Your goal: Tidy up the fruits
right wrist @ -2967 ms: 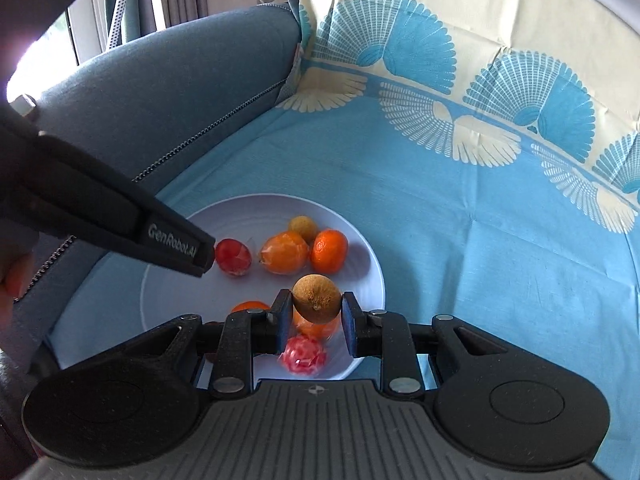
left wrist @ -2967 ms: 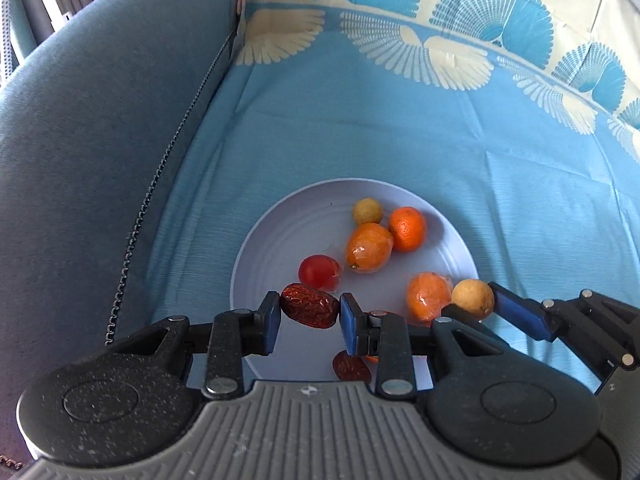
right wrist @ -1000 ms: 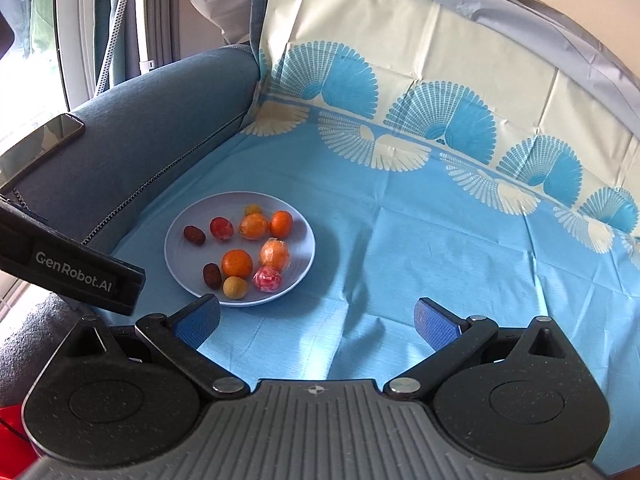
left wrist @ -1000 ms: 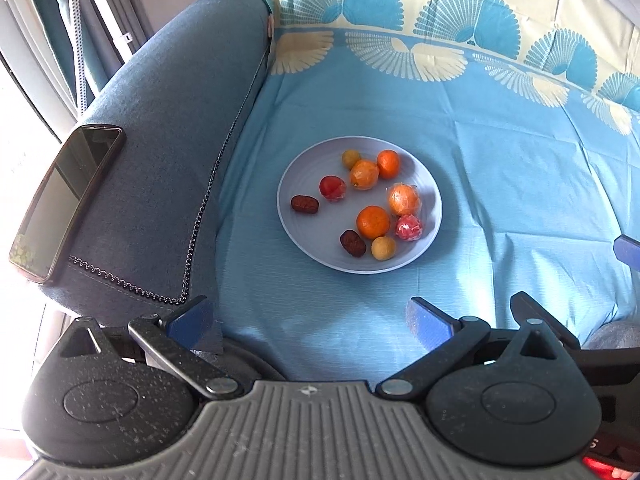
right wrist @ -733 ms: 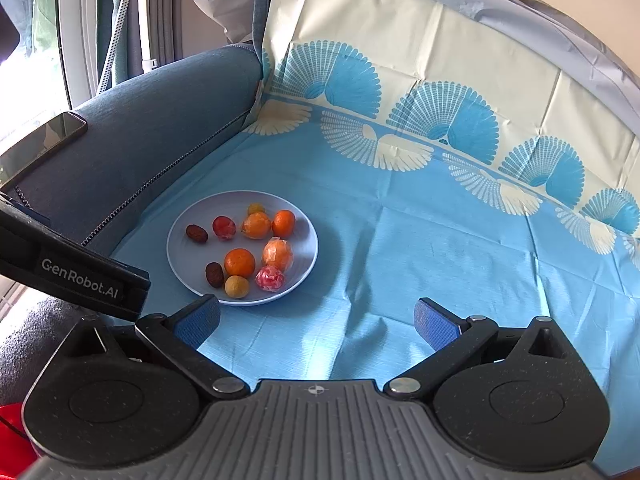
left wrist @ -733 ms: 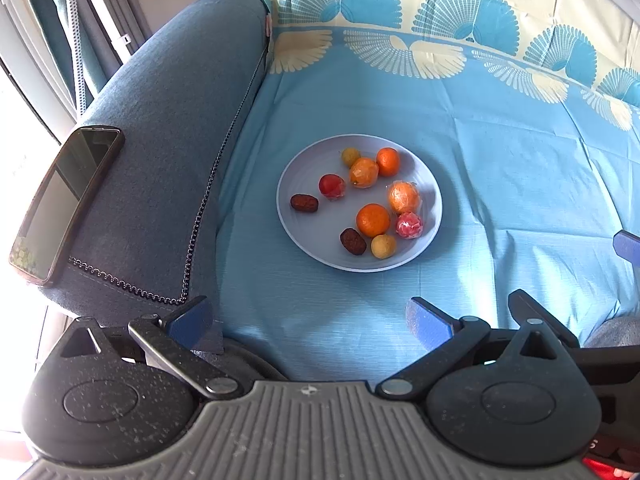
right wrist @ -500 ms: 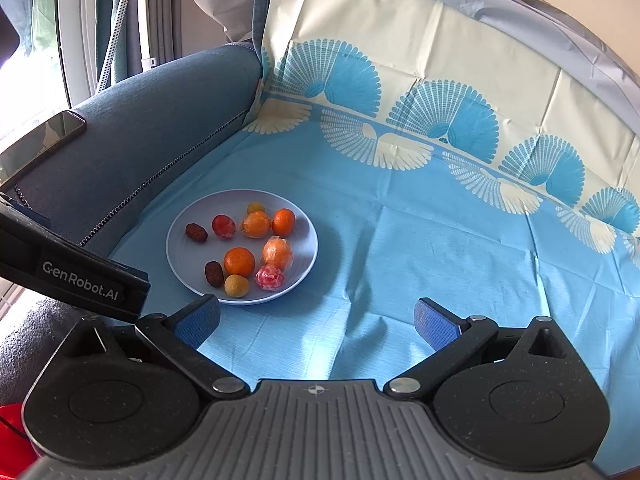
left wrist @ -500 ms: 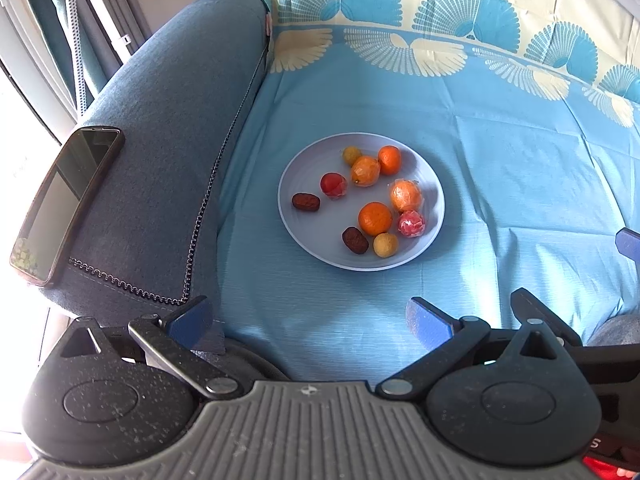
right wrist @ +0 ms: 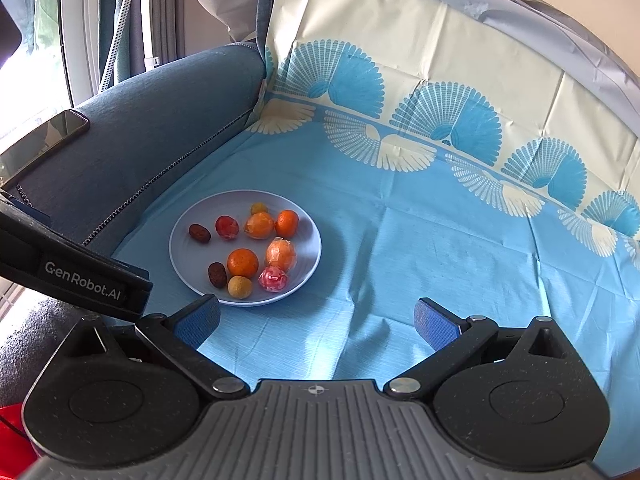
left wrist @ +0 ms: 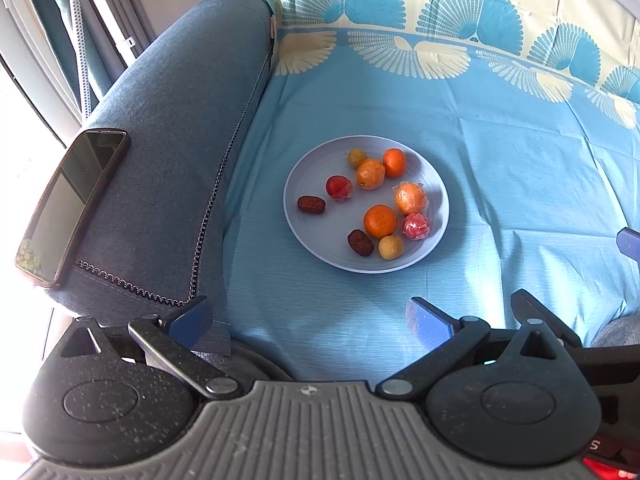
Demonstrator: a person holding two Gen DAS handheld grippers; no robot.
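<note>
The left gripper [left wrist: 308, 318] and the right gripper [right wrist: 318, 318] both hang back from the plate [left wrist: 308, 240], jaws spread wide and holding nothing. The plate sits on the blue cloth [left wrist: 500, 184] covering the sofa seat, near the armrest [left wrist: 172, 128] but apart from it. All fruit lies inside its rim: two dates [left wrist: 311, 205], a red fruit [left wrist: 339, 188], a pink wrapped fruit [left wrist: 416, 226], two small yellow fruits [left wrist: 390, 247] and four orange fruits [left wrist: 380, 221], two of which appear wrapped in film, though the view is too coarse to confirm. Open cloth extends right of and before the plate; the armrest bounds the left side, the patterned backrest [right wrist: 440, 60] the far side. A phone [left wrist: 72, 200] rests on the armrest, well clear of the plate. The left gripper's body crosses the lower-left of the right wrist view.
</note>
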